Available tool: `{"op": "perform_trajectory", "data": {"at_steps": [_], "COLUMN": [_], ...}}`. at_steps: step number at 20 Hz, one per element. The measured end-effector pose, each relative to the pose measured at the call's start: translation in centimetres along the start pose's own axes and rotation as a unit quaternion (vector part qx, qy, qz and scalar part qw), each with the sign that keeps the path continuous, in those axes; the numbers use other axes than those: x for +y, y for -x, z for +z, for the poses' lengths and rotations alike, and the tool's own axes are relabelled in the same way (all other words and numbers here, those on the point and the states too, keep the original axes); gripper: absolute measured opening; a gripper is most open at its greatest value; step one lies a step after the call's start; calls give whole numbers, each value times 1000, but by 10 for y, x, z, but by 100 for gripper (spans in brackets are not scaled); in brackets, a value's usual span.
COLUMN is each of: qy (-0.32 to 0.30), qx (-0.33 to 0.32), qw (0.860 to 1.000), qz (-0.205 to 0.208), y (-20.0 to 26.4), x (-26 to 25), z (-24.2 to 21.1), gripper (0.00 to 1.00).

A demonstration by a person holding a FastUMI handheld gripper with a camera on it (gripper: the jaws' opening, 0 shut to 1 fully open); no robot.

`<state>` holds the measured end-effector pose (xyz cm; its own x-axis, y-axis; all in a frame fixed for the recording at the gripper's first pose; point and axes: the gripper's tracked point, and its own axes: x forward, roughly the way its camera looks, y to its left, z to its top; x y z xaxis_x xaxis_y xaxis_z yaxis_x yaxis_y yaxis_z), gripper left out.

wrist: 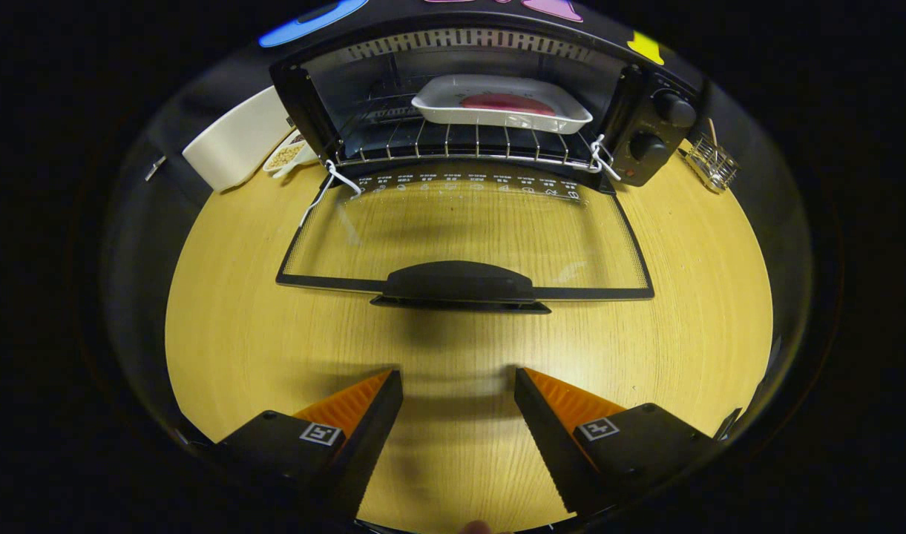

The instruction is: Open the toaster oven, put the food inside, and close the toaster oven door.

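The black toaster oven stands at the far side of the wooden table, its glass door folded down flat toward me. On the wire rack inside rests a white rectangular dish holding a reddish piece of food. The door's dark handle lies at the near edge of the door, a short way beyond my fingers. My gripper is open above the bare tabletop, with nothing between its fingers.
A white rectangular container and a small dish of grainy food sit left of the oven. A small wire rack stands to its right. The round wooden table has free room around my fingers.
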<state>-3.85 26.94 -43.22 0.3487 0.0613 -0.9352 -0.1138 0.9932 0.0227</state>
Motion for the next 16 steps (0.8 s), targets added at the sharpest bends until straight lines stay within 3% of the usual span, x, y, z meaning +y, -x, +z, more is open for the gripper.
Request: {"op": "perform_trajectory", "data": {"at_steps": [6, 10, 16], "qy": [24, -42, -46], "qx": [-48, -28, -70], "qw": [999, 999, 996], "qz": [-3, -13, -18], "y": [-13, -19, 3], "x": [14, 12, 13], "z": [32, 40, 44], "gripper": [99, 99, 99]}}
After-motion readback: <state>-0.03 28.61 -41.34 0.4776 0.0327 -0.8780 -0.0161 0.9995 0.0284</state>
